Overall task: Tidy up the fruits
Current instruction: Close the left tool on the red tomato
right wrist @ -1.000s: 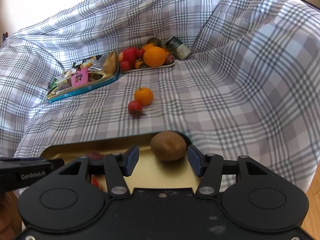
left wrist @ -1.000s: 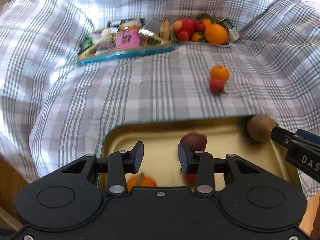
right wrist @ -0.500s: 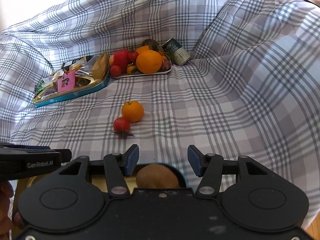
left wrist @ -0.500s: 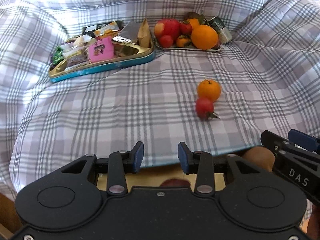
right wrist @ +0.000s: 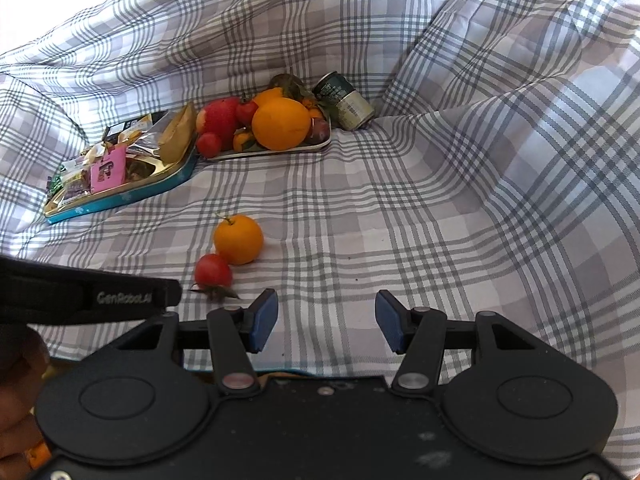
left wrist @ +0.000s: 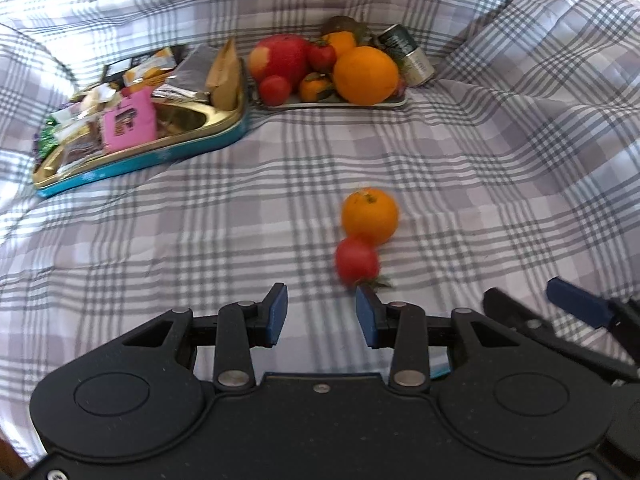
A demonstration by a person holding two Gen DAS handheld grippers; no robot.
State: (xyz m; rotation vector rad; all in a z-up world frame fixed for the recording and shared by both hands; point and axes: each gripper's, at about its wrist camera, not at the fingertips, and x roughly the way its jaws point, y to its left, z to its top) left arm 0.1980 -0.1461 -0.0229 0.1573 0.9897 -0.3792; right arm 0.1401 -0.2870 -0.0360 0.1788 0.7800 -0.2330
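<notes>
A small orange (left wrist: 370, 216) and a red tomato (left wrist: 356, 261) lie touching each other on the checked cloth, also seen in the right wrist view as the orange (right wrist: 239, 239) and tomato (right wrist: 213, 271). My left gripper (left wrist: 321, 316) is open and empty, its right finger just below the tomato. My right gripper (right wrist: 326, 322) is open and empty, to the right of the tomato. At the back a white tray (left wrist: 394, 101) holds several fruits, among them a big orange (left wrist: 366, 75) and a red apple (left wrist: 282, 60).
A teal and gold tin (left wrist: 160, 156) full of snack packets sits at the back left. A green can (left wrist: 408, 56) lies beside the fruit tray. The cloth rises in folds at the back and right. A hand (right wrist: 16, 384) shows at the lower left.
Both grippers moved forward over the cloth toward the loose orange and tomato. The gold tray with the kiwi and other fruit slipped out of sight beneath them. Neither gripper's opening changed.
</notes>
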